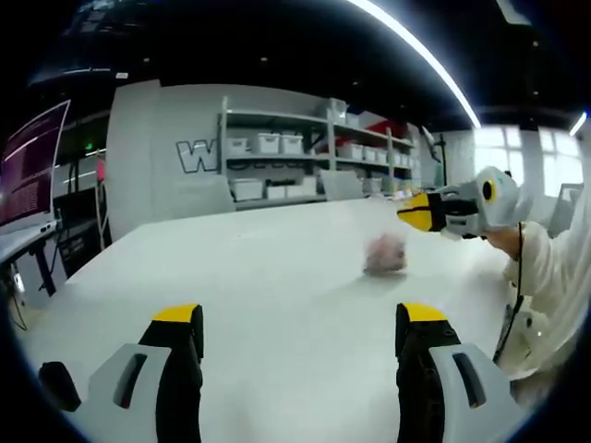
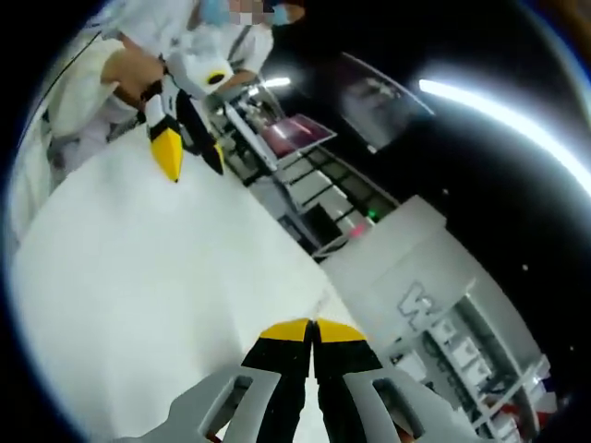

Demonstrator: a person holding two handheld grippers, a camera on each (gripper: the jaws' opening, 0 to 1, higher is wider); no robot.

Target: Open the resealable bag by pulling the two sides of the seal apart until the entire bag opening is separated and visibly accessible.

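A small clear resealable bag (image 1: 385,252) with pinkish contents lies blurred on the white table (image 1: 277,268), right of centre and well beyond my left gripper (image 1: 300,318). That gripper hovers low over the table, its yellow-tipped jaws wide apart and empty. My right gripper (image 1: 427,212) comes in from the right, held by a hand in a white sleeve, a little above and to the right of the bag. In the right gripper view my right gripper (image 2: 312,330) has its jaws pressed together with nothing visible between them. The left gripper (image 2: 185,148) shows there at upper left, over the table (image 2: 138,277).
Shelves with white bins (image 1: 277,157) stand behind the table against a grey wall. A lit screen (image 1: 32,166) is at the far left on another desk. A person in white (image 2: 83,83) stands at the table's edge. Another screen (image 2: 295,134) sits beyond the table.
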